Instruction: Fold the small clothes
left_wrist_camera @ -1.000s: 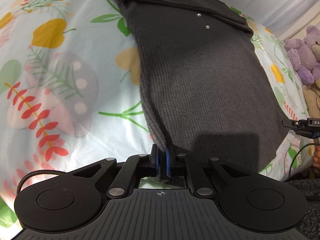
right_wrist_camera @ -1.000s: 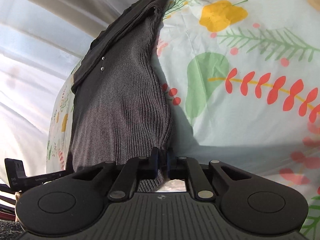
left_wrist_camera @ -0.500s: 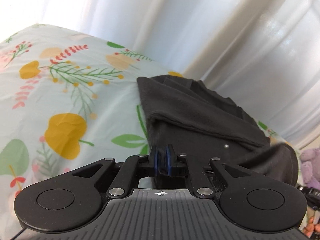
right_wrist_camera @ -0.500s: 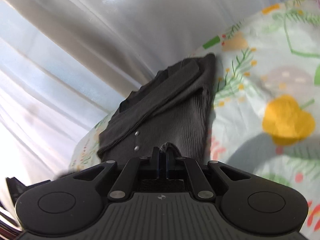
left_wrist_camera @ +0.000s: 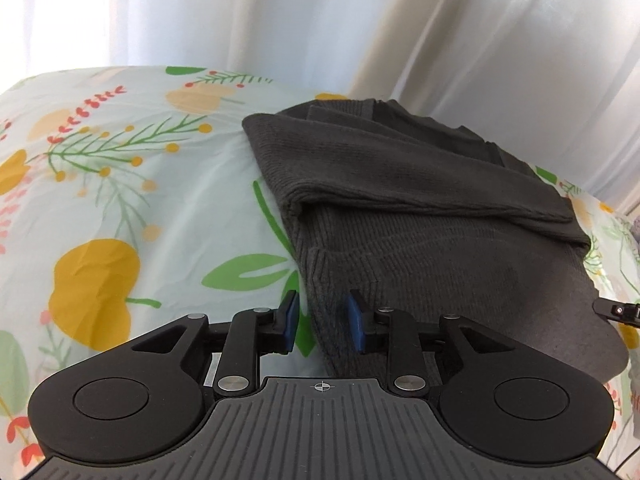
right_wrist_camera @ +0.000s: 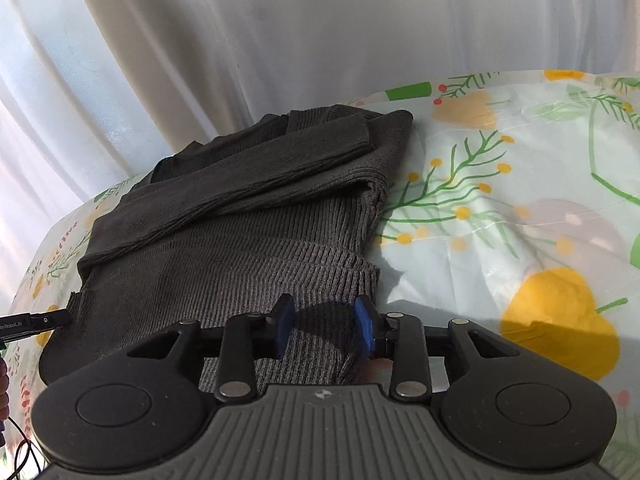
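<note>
A dark grey ribbed knit garment (left_wrist_camera: 420,216) lies folded on the floral sheet (left_wrist_camera: 120,200), its lower half doubled up over the top part with a sleeve laid across. My left gripper (left_wrist_camera: 322,318) is open, its blue pads either side of the garment's left ribbed hem corner, which rests on the fold. In the right wrist view the garment (right_wrist_camera: 248,216) fills the middle. My right gripper (right_wrist_camera: 326,326) is open over the right hem corner. Each gripper's tip shows at the edge of the other's view.
White curtains (left_wrist_camera: 360,20) hang right behind the bed's far edge. The floral sheet (right_wrist_camera: 520,200) stretches to the right of the garment. A purple plush toy (left_wrist_camera: 636,232) peeks in at the far right edge.
Both grippers carried the hem up and forward over the garment, doubling it, then opened and let the hem go. The views tilted up toward the curtains.
</note>
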Demonstrator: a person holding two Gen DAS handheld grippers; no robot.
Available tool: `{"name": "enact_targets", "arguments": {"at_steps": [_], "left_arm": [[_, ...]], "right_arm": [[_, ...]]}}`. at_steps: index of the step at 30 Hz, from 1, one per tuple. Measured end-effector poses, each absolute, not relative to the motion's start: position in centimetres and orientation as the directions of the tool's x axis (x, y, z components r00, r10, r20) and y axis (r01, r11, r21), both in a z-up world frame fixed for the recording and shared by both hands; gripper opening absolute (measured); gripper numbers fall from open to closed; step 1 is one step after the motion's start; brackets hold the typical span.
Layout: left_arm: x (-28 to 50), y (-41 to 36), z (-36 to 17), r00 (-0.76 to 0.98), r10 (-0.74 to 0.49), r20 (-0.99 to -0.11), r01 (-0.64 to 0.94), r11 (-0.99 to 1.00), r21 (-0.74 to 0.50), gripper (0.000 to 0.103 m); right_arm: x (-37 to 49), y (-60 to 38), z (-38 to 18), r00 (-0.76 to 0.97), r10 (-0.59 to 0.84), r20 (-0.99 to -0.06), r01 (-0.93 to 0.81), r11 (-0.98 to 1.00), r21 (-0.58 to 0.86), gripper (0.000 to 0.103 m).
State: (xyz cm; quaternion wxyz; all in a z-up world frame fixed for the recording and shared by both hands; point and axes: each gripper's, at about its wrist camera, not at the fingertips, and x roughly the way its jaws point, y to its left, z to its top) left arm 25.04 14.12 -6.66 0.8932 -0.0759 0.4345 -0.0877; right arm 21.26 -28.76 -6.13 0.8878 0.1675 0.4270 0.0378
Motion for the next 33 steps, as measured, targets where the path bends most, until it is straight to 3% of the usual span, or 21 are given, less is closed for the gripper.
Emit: {"name": "enact_targets", "arguments": {"at_steps": [3,5,7,9,10,11,16,19,24,27,30,33], "left_arm": [[25.2,14.0,-6.5,0.606,-0.232,-0.761,0.089,0.97,-0.225,0.02],[25.2,13.8,-6.2,0.62,-0.239,-0.748,0.103,0.969,-0.224,0.012],[25.2,13.5,-5.9,0.629,-0.252,-0.735,0.127,0.967,-0.222,0.01],[25.5,13.2,-6.1,0.62,-0.267,-0.737,0.144,0.963,-0.228,0.01],[25.6,13.0,-6.3,0.616,-0.261,-0.743,0.146,0.965,-0.218,0.01],[25.7,12.8,-6.5,0.616,-0.251,-0.747,0.146,0.968,-0.205,0.011],[26.4,12.6,-6.8,0.602,-0.266,-0.753,0.158,0.964,-0.214,0.013],[26.5,12.2,-5.9,0.617,-0.271,-0.739,0.186,0.962,-0.197,0.009],[26.7,13.0,0.9,0.743,-0.347,-0.572,0.23,0.935,-0.269,0.009],[29.0,13.1,3.1,0.814,-0.284,-0.506,0.196,0.955,-0.221,0.009],[32.9,12.6,1.9,0.818,-0.22,-0.531,0.141,0.972,-0.187,0.009],[36.6,11.8,-1.7,0.755,-0.2,-0.624,0.108,0.977,-0.182,0.011]], "right_arm": [[21.5,-28.9,-6.5,0.629,0.173,-0.758,0.101,0.948,0.301,0.045],[21.6,-29.0,-6.7,0.634,0.179,-0.752,0.101,0.945,0.31,0.046],[21.8,-28.9,-6.6,0.638,0.185,-0.748,0.092,0.945,0.312,0.045],[22.1,-28.6,-6.6,0.64,0.208,-0.74,0.066,0.944,0.322,0.026],[22.2,-28.3,-6.5,0.643,0.203,-0.738,0.059,0.948,0.312,0.01],[22.1,-28.0,-6.4,0.651,0.189,-0.735,0.048,0.956,0.289,0.009],[21.7,-26.6,-5.1,0.676,0.194,-0.711,-0.019,0.969,0.246,0.007],[21.7,-25.6,-3.5,0.685,0.22,-0.694,-0.088,0.972,0.22,0.007],[22.3,-25.3,0.9,0.761,0.268,-0.59,-0.167,0.961,0.22,0.007],[24.4,-26.0,2.7,0.812,0.236,-0.534,-0.149,0.968,0.201,0.007],[27.8,-26.9,2.4,0.836,0.175,-0.52,-0.092,0.979,0.183,0.007],[31.6,-27.7,0.0,0.808,0.142,-0.572,-0.029,0.979,0.202,0.007]]}}
